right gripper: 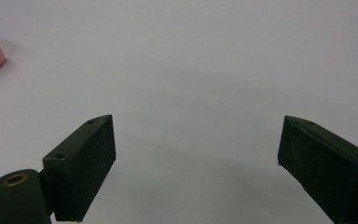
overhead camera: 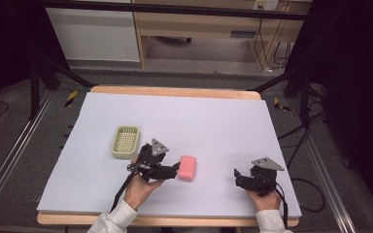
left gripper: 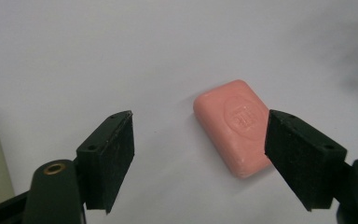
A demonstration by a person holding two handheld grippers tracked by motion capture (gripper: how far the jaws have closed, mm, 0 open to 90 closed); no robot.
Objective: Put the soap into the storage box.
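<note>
A: On the table (overhead camera: 184,116), how far along is the soap job?

B: Hardly begun, by the look of it. The pink soap bar (overhead camera: 188,168) lies flat near the front edge, right of the green slotted dish (overhead camera: 126,142), apart from it. Grasping it and carrying it to the dish remain.

A: Which way does the bar run?

B: Its long axis runs front to back, slightly slanted.

A: And the jaws?

B: The left gripper (overhead camera: 175,171) stands open just beside the bar, nothing clamped; the right gripper (overhead camera: 237,175) gapes wide and empty.
</note>
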